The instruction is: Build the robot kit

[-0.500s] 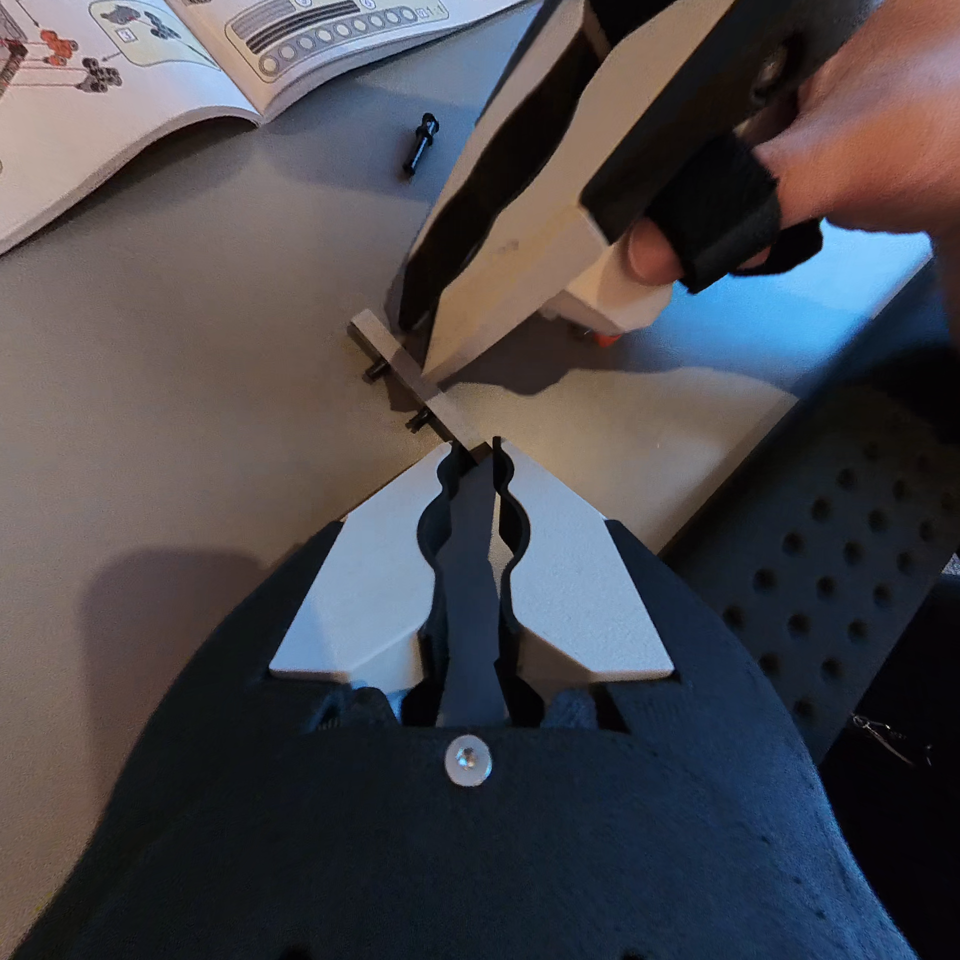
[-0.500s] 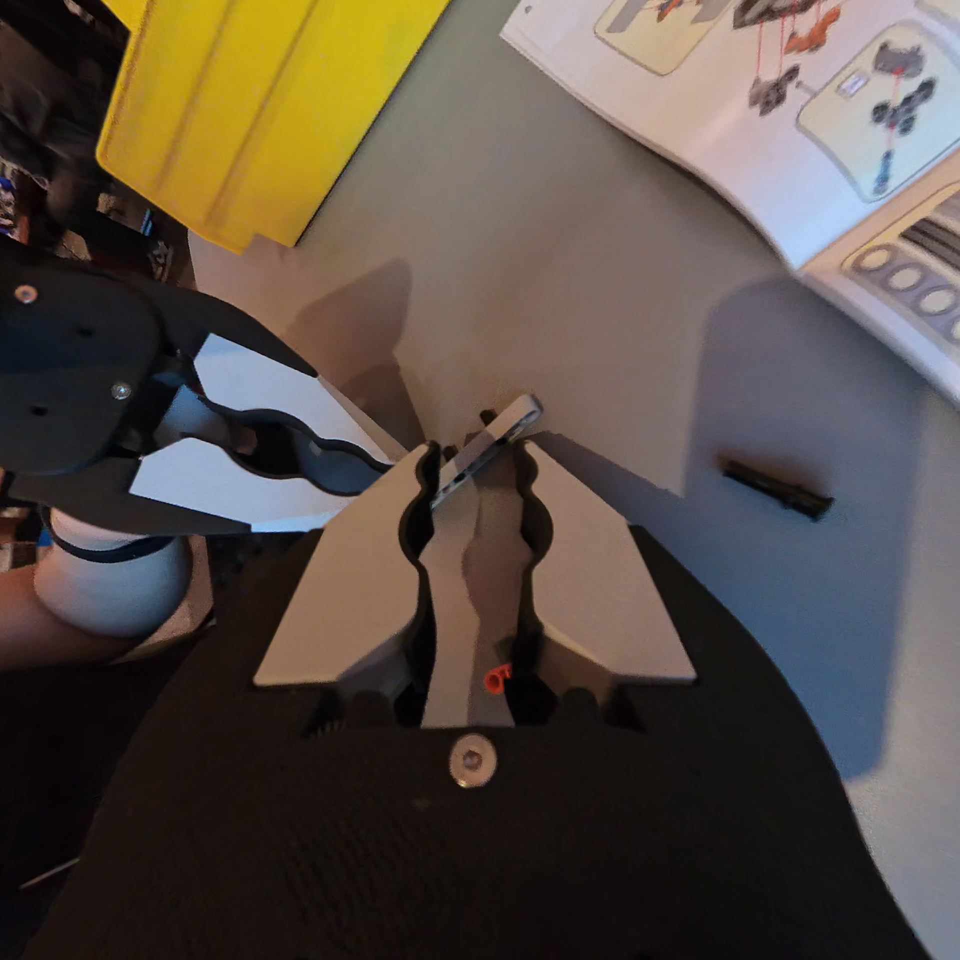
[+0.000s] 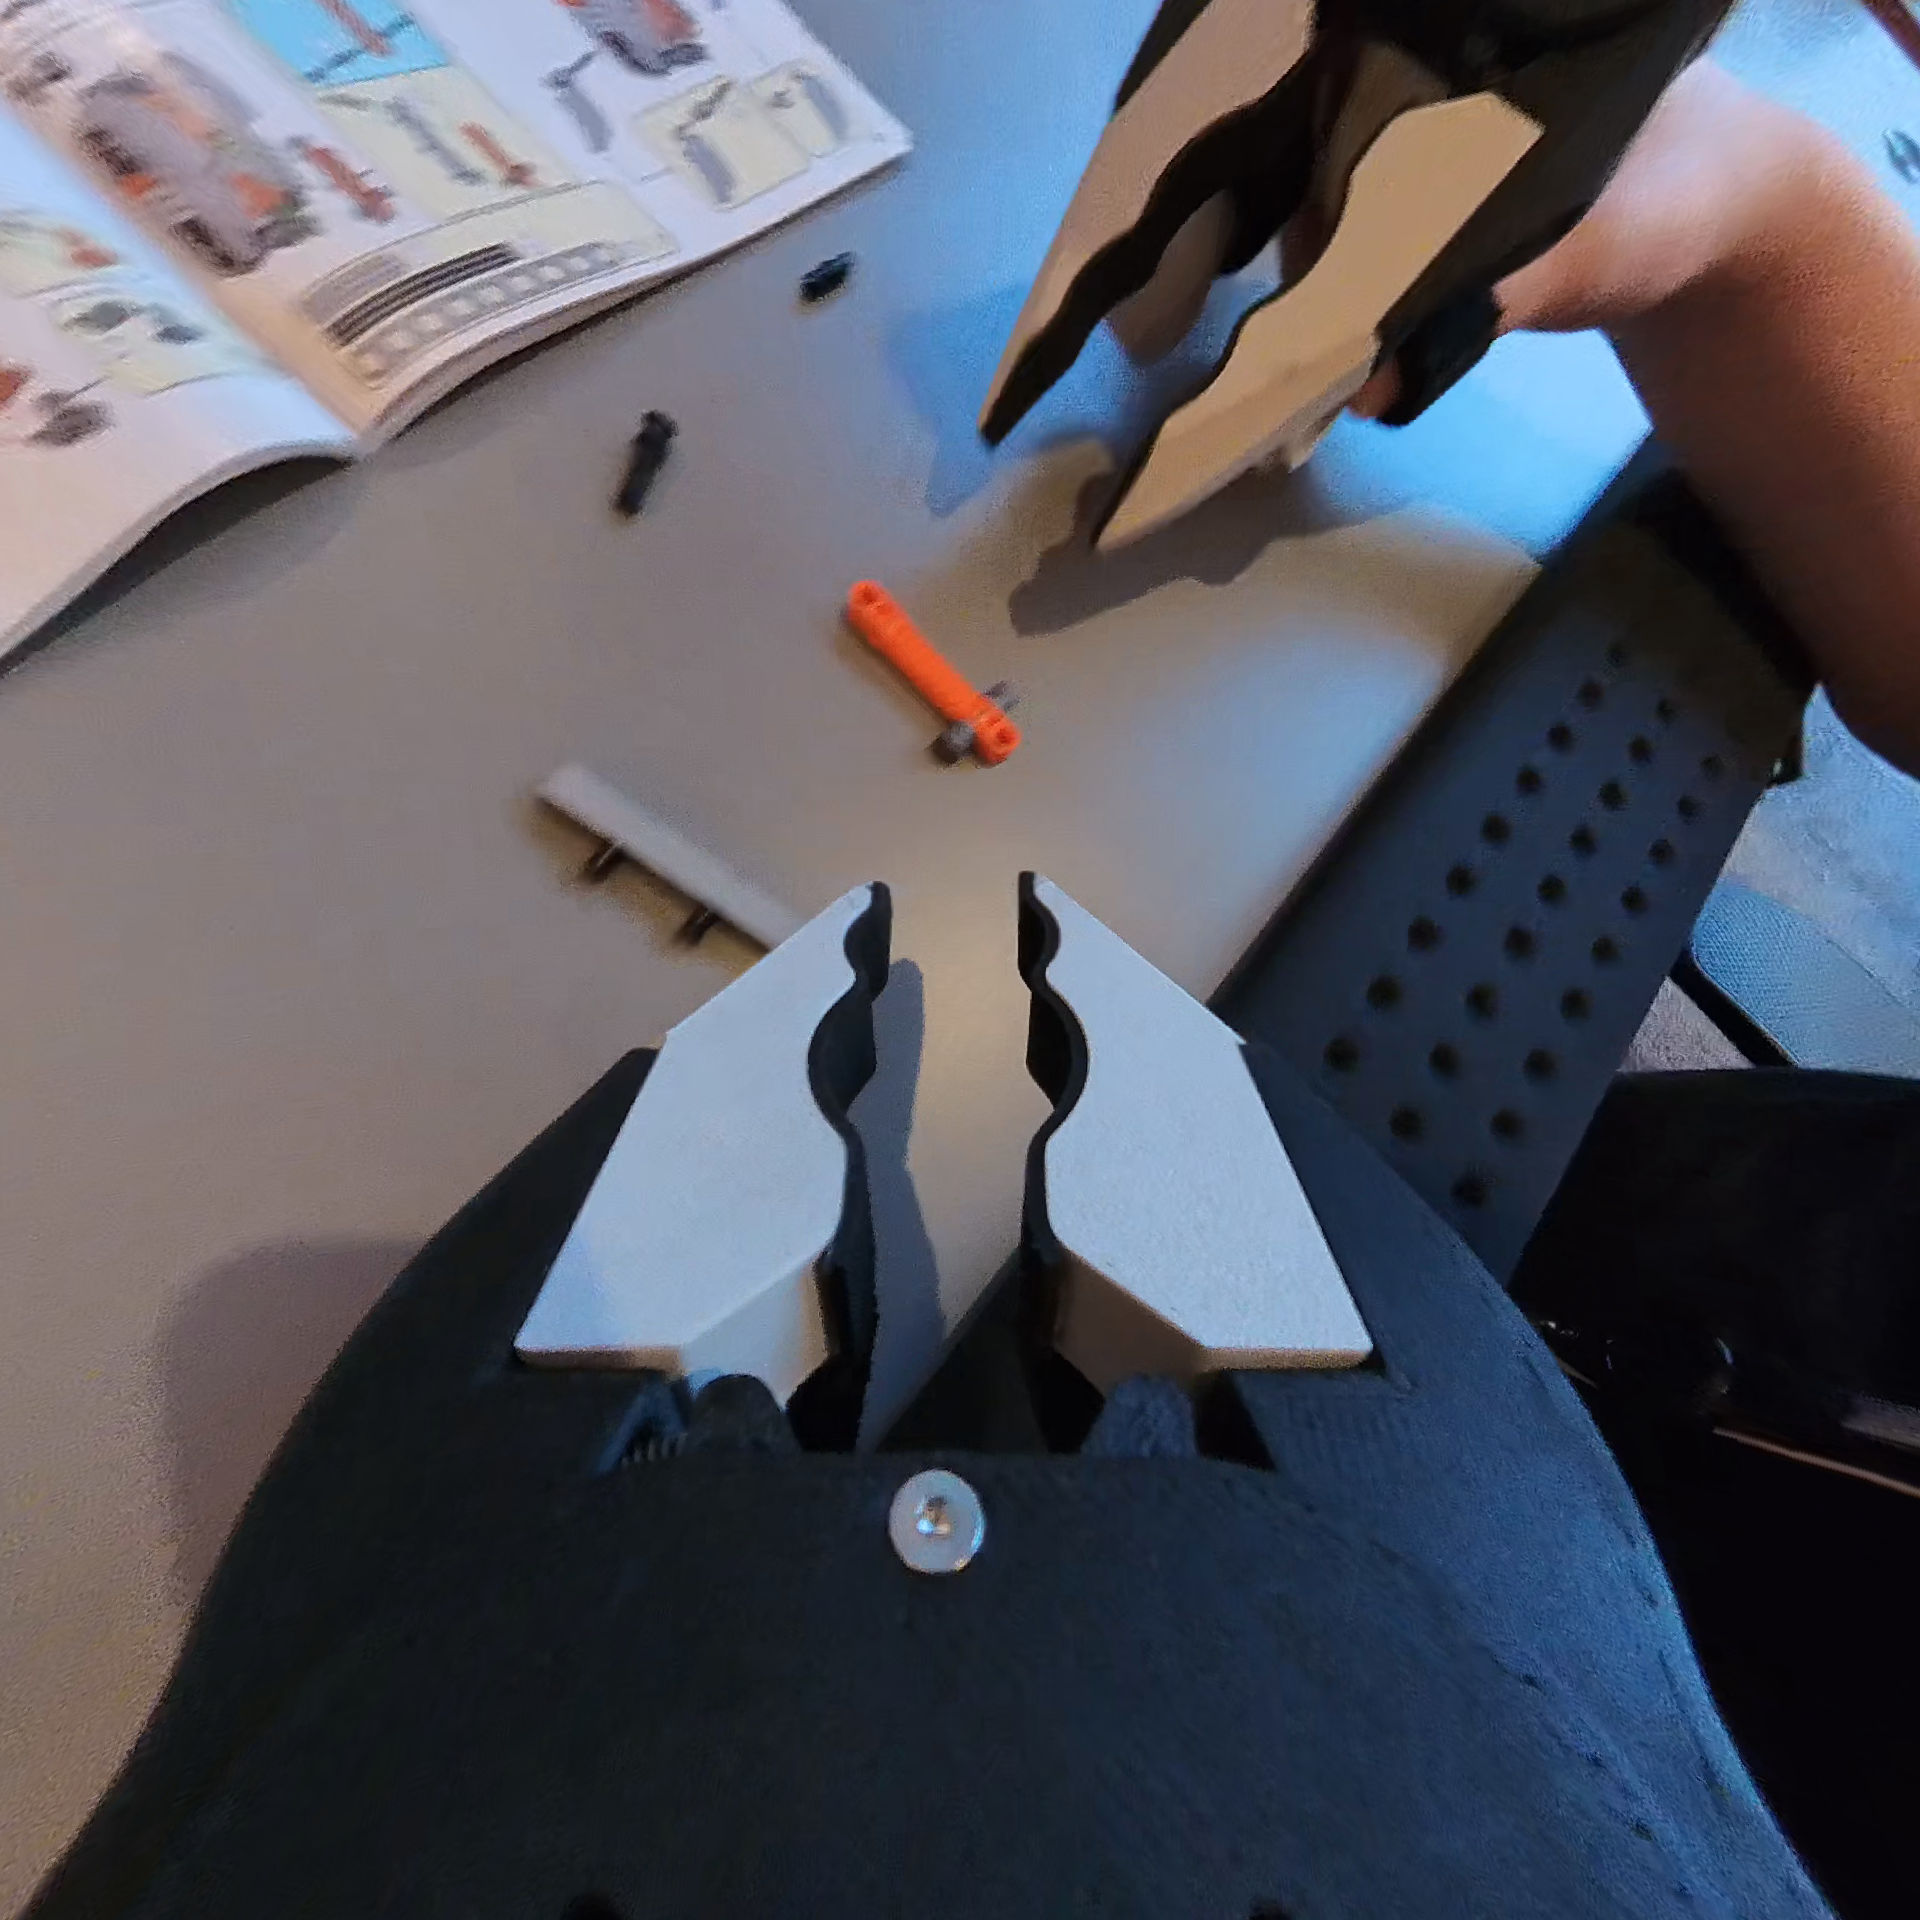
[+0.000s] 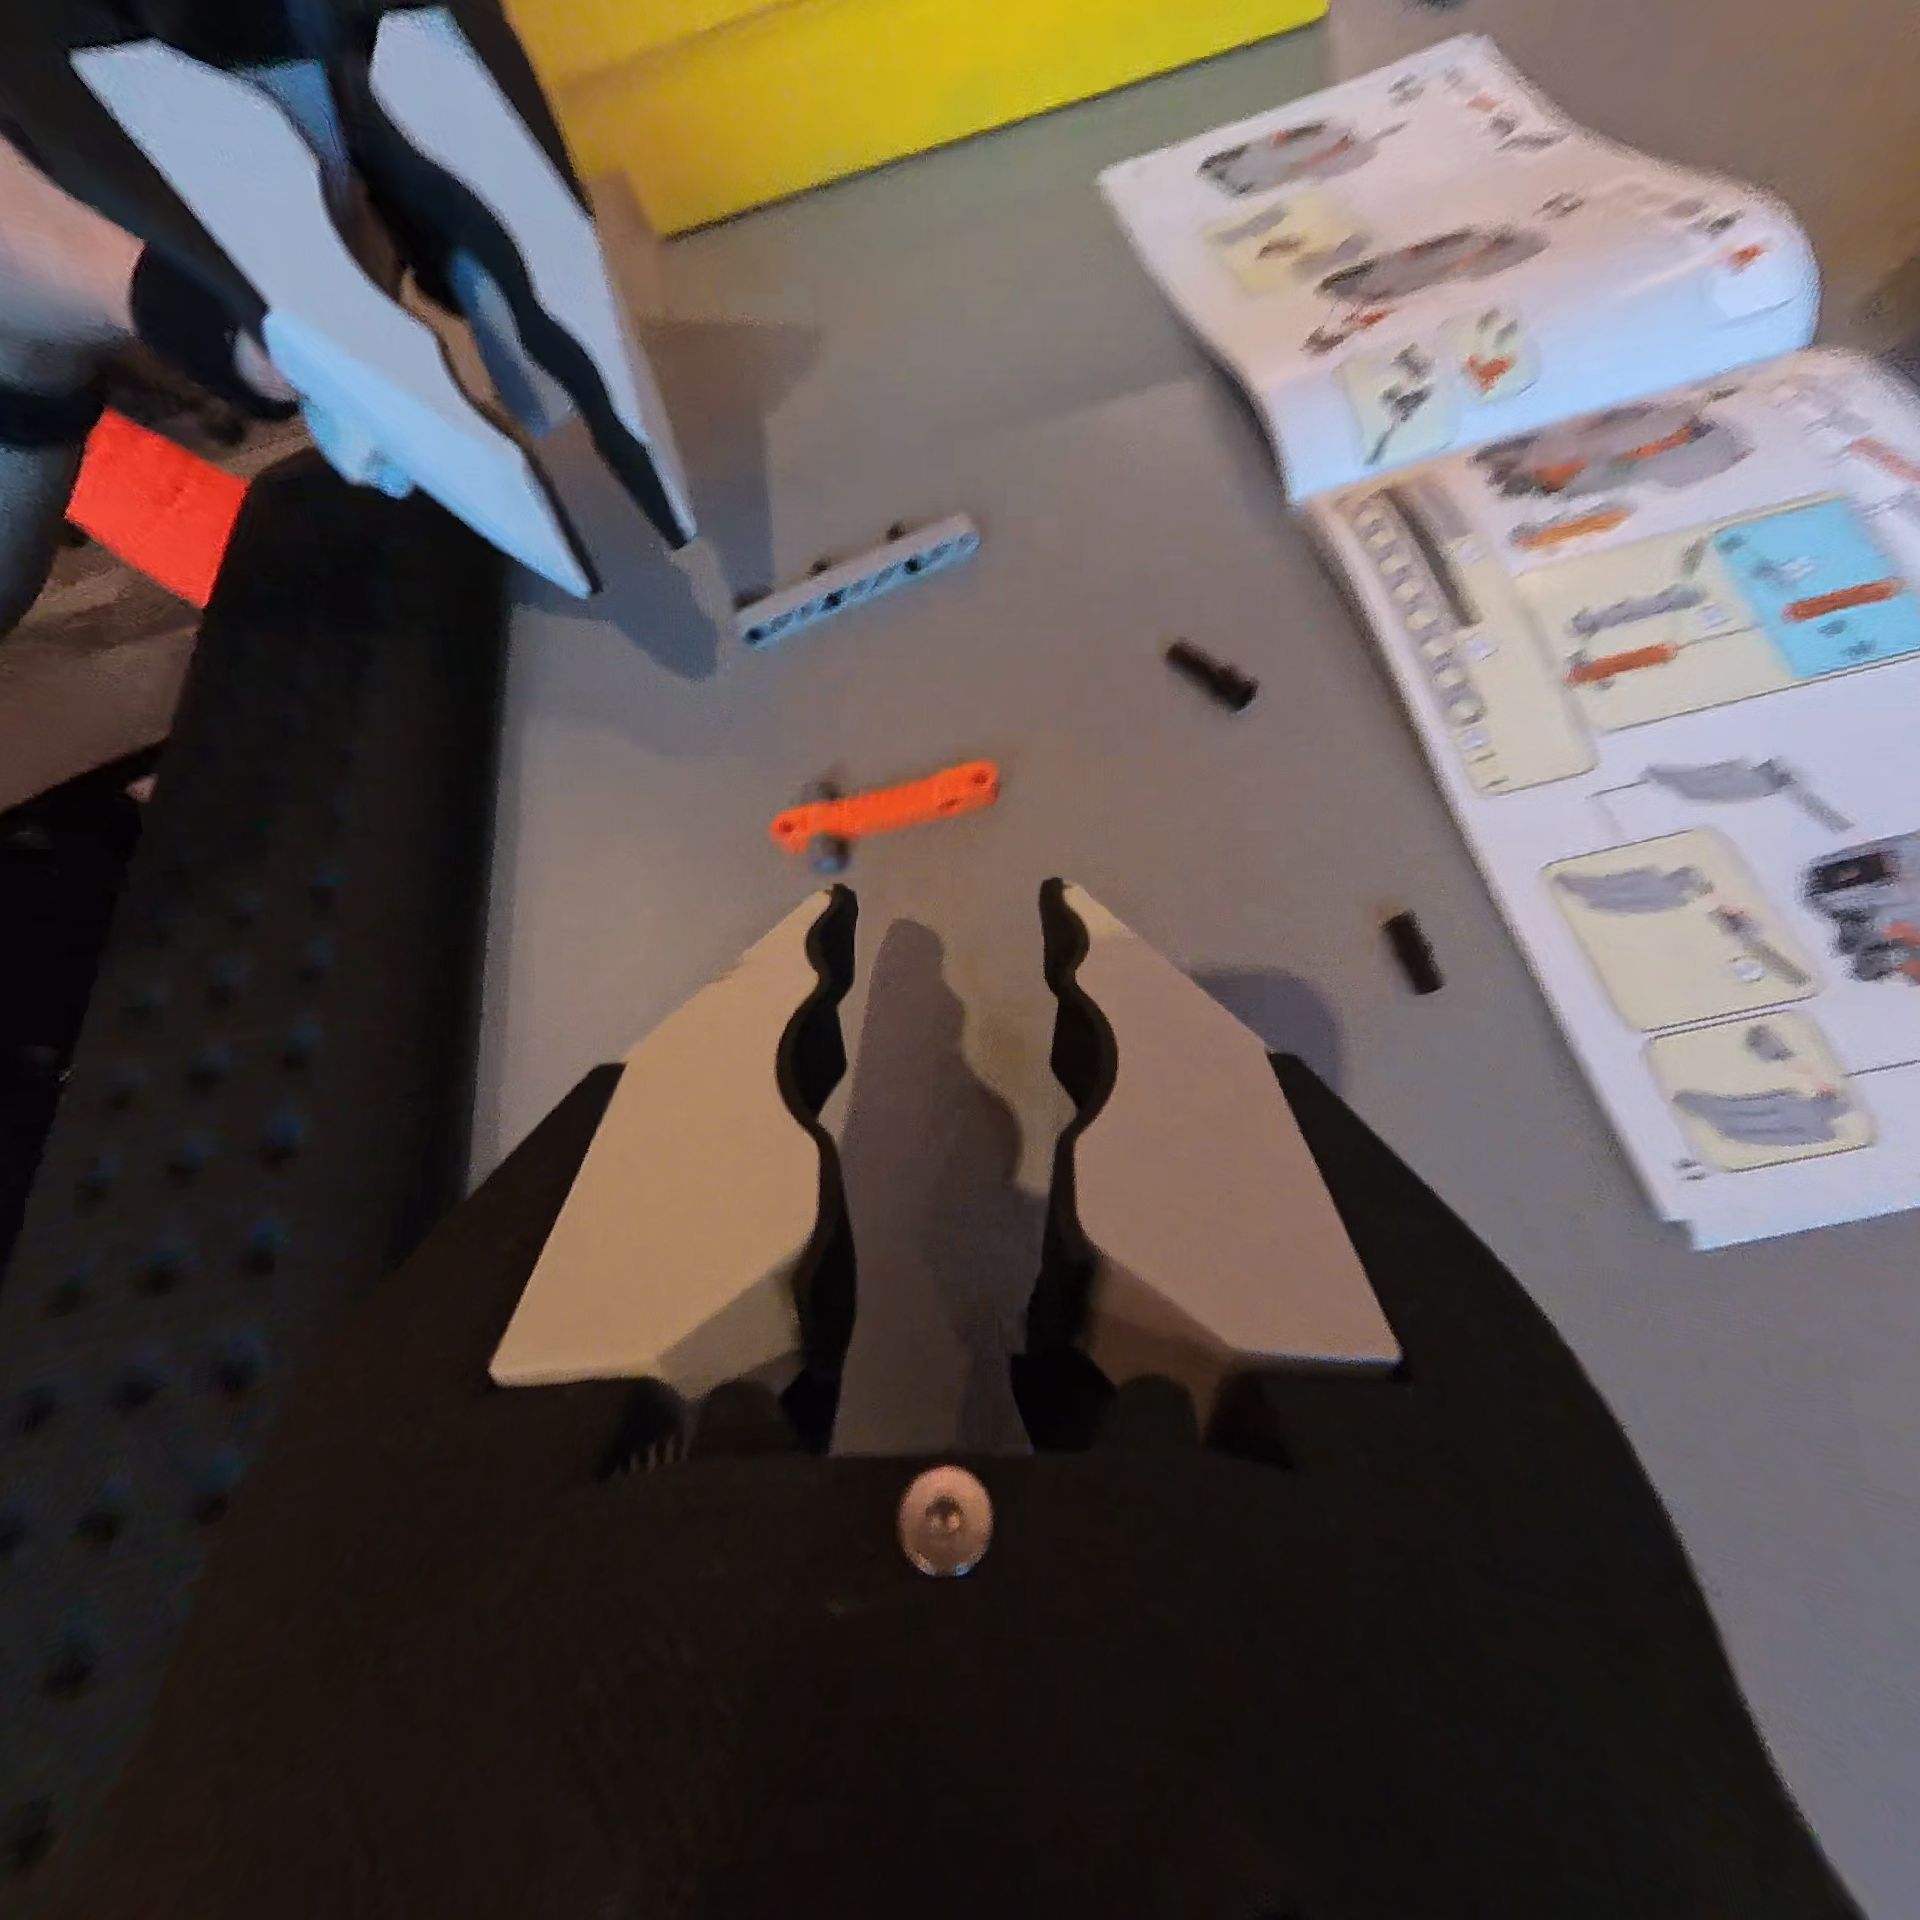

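On a grey surface [image 3: 260, 831], the left gripper [image 3: 954, 883] hangs with its jaws parted and nothing between them, its tips just beside the near end of a light grey beam [image 3: 665, 847] that lies flat with 2 dark pins poking from its side. In the left wrist view an open instruction booklet [image 3: 343, 187] fills the far left corner, with a black pin [image 3: 642, 462] lying off its edge and a smaller black piece [image 3: 826, 275] farther back. Toward the middle lies an orange beam [image 3: 925, 665] with a small grey pin through one end, apart from both grippers. At the upper right, the right gripper [image 3: 1049, 483], held by a hand [image 3: 1714, 312], hovers above the surface with its jaws spread and empty. A black perforated panel [image 3: 1538, 935] borders the surface on the right.

In the right wrist view, the left gripper [image 4: 634, 566] stands at the upper left over the grey beam [image 4: 857, 582], beside a yellow bin [image 4: 883, 94]. The right gripper [image 4: 948, 888] is open and empty, its tips nearest the orange beam [image 4: 894, 805]. 2 black pins [image 4: 1210, 675] [image 4: 1411, 951] lie to the right, before the booklet [image 4: 1621, 623].
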`<state>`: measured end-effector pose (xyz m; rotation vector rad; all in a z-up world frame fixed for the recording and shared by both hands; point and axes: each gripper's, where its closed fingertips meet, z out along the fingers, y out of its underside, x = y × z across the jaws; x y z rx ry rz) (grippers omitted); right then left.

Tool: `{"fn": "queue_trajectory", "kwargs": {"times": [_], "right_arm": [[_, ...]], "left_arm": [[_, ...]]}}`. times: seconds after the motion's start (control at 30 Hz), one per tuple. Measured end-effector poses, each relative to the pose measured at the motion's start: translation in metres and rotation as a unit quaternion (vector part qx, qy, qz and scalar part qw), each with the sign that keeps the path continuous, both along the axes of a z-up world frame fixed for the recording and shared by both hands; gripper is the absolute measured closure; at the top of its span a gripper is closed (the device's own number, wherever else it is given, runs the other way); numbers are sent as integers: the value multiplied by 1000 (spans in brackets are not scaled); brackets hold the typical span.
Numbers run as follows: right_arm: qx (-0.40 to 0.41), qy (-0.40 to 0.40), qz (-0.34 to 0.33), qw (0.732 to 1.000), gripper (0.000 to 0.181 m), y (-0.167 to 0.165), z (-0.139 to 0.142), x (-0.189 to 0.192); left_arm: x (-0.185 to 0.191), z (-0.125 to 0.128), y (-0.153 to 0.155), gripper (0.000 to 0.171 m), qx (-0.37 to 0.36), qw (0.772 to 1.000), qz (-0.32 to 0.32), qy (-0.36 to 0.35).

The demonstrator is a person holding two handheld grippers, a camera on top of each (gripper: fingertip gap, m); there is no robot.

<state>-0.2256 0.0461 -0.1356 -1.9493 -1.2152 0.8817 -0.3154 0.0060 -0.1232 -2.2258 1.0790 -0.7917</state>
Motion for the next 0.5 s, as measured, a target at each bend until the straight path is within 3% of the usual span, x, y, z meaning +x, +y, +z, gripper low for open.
{"fn": "queue_trajectory", "kwargs": {"times": [0.2, 0.37, 0.5], "right_arm": [[20, -68, 60, 996, 146, -20, -25, -4], [27, -62, 64, 996, 149, -20, -25, -8], [41, -48, 76, 995, 150, -23, -22, -20]], "left_arm": [[38, -20, 0, 150, 25, 997, -48, 63], [34, -24, 12, 147, 23, 995, -58, 75], [33, -32, 17, 147, 44, 989, -104, 99]]}}
